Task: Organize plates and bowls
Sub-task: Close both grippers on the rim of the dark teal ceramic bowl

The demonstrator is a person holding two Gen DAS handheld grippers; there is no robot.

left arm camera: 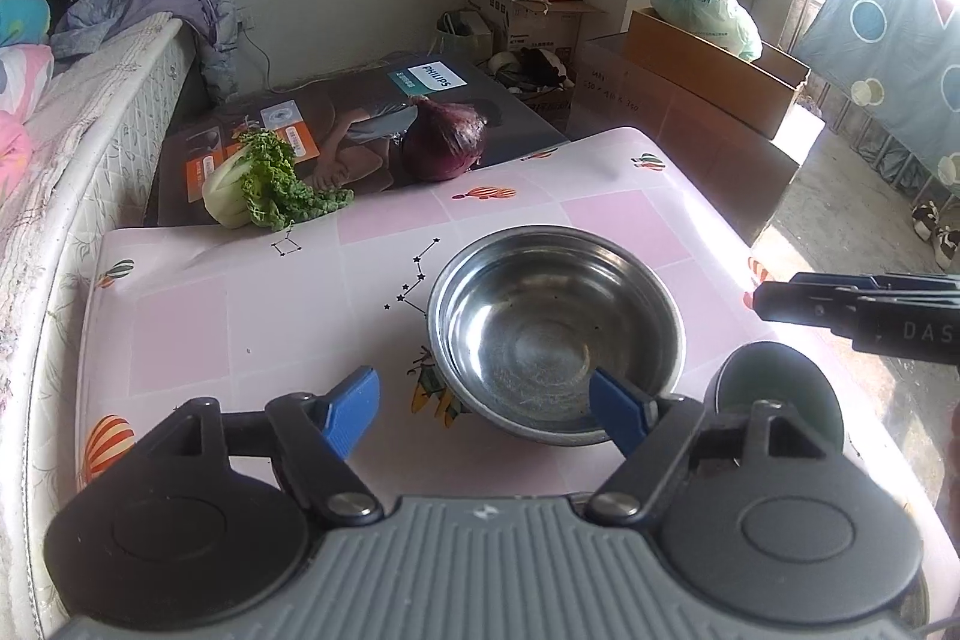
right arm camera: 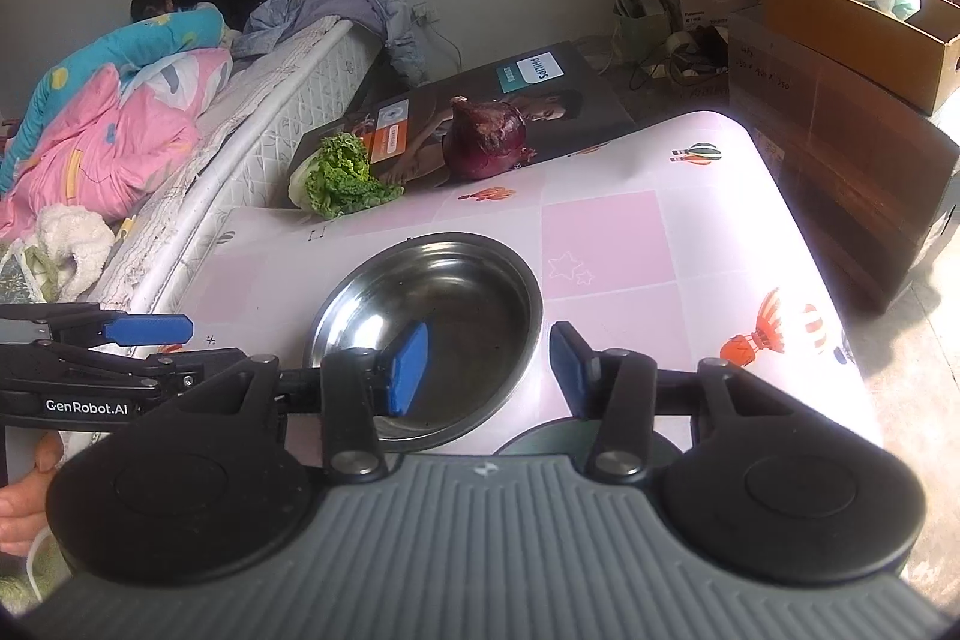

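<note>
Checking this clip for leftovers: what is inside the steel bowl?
The steel bowl looks empty: bare scuffed metal with a few dark specks. Its near inner wall is partly covered by the blue fingers of the left tool, so that strip cannot be checked.

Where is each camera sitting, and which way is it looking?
Left wrist: sits on the left gripper, looking down and forward over the table at the steel bowl; its blue fingers stand open, and the other gripper pokes in from the right.
Right wrist: sits on the right gripper, looking down over the same bowl; its fingers stand open, and the left gripper and a hand show at the left.
Both show the bowl, the onion, the greens and a dark dish.
</note>
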